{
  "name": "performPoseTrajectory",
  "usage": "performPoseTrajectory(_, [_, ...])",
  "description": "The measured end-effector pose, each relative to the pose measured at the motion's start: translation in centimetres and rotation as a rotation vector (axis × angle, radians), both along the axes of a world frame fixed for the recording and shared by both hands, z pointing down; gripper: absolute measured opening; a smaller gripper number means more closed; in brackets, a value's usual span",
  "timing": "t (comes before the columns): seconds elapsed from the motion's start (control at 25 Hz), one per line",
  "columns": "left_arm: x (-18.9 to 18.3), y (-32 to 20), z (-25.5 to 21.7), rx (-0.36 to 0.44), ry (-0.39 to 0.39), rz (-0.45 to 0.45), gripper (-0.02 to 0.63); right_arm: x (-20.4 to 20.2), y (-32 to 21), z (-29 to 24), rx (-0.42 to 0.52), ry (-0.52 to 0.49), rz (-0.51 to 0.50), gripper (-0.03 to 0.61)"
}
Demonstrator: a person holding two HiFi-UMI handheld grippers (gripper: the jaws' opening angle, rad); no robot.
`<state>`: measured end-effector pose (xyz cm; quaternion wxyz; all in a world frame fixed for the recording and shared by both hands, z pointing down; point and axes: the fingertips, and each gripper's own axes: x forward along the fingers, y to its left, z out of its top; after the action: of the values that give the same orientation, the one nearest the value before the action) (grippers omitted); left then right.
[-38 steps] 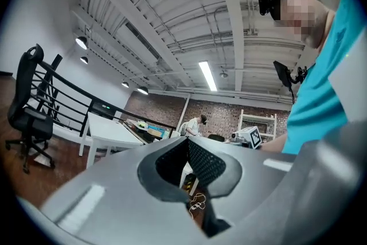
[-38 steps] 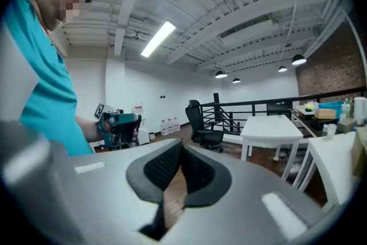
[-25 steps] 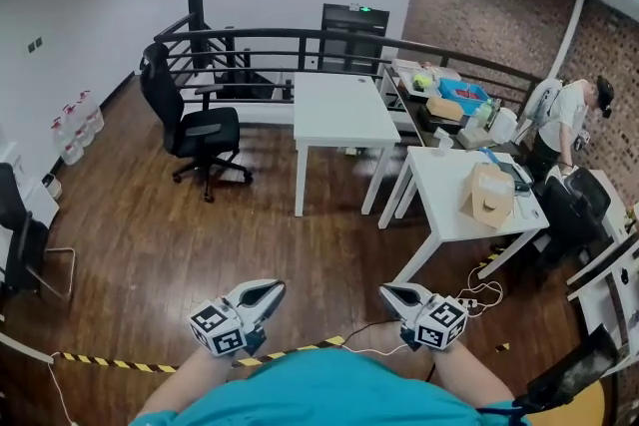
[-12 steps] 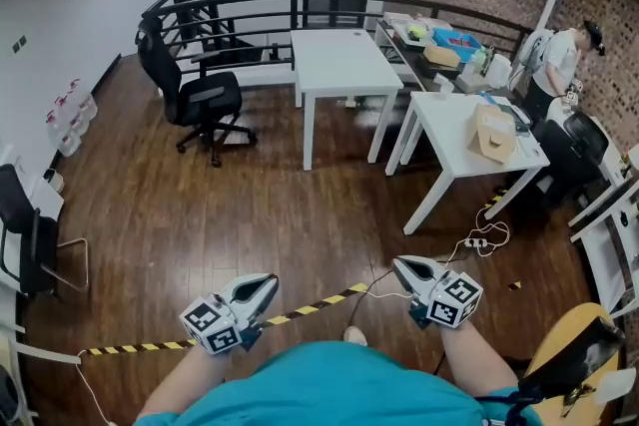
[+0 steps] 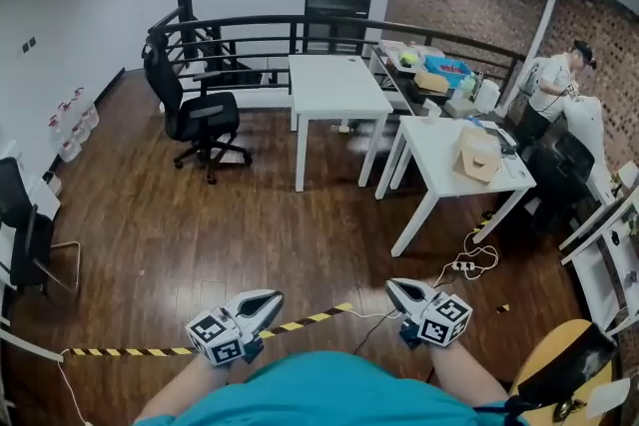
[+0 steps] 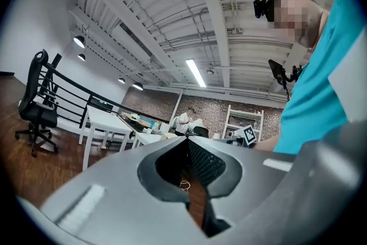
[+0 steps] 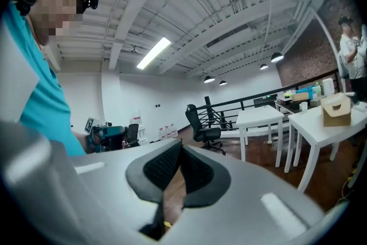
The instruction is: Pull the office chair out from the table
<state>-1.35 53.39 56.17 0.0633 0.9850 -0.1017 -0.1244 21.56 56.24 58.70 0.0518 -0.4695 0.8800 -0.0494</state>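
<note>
**Head view.**
- Left gripper (image 5: 262,301): low in the frame, jaws pressed together, holding nothing.
- Right gripper (image 5: 400,291): low right, jaws likewise together and empty.
- Office chair (image 5: 197,111): black, on the wood floor (image 5: 250,224) left of the white table (image 5: 335,86), clear of it and far from both grippers.
- Second table (image 5: 451,177): right of the first, with a cardboard box (image 5: 477,155) on top.
- Striped tape (image 5: 150,350): lies across the floor near the grippers.

**Left gripper view.**
- Left gripper (image 6: 187,139): pads meet at the tips (only floor shows behind the notch).
- Office chair (image 6: 36,99): far left, with the white table (image 6: 106,122) to its right.

**Right gripper view.**
- Right gripper (image 7: 178,146): closed, nothing between its pads.
- Office chair (image 7: 202,123): stands left of the white table (image 7: 261,117), not touching it.
</note>
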Motion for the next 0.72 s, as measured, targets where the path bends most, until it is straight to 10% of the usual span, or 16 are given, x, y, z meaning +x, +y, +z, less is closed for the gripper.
performPoseTrajectory(0.72, [4.5,2.8,0.7,-0.03,-0.021,-0.083,0.02,4.2,2.8,0.1,0.026,0.077,-0.06,0.005])
